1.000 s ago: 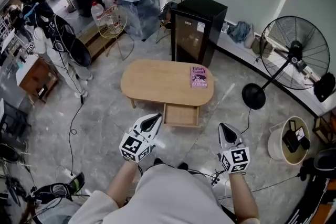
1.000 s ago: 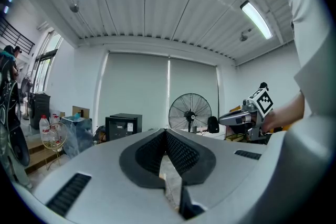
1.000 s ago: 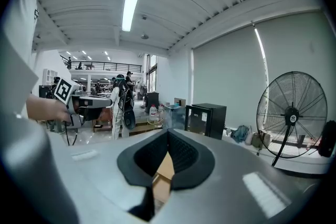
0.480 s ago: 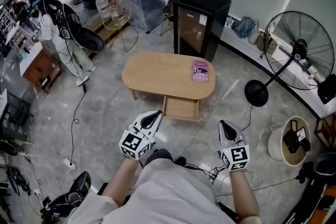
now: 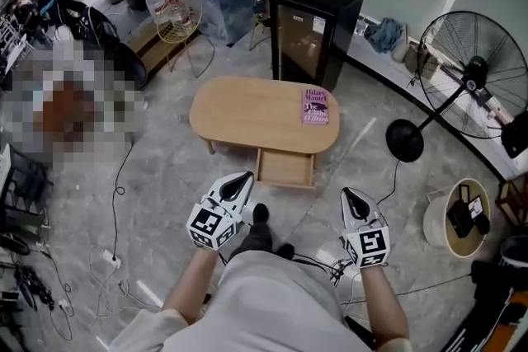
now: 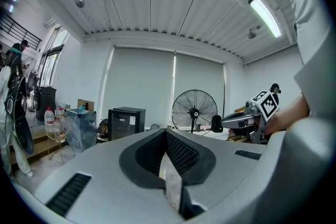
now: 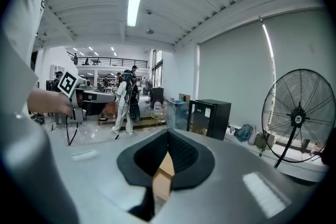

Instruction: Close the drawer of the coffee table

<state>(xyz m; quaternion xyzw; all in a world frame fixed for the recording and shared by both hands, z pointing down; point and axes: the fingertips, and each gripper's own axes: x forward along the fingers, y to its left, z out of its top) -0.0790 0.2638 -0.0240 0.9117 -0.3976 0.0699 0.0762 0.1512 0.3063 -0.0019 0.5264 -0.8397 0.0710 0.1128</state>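
Ahead, the bench (image 5: 247,124) drawer (image 5: 285,169) stands open, showing bare wood; our left claw (image 5: 238,188) and right claw (image 5: 355,203), both pressed together, point toward twelve o'clock.

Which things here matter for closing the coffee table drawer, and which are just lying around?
For the job: coffee table, its open drawer, left gripper, right gripper, both shut and empty.

Lying about: book on the tabletop, black cabinet, standing fan.
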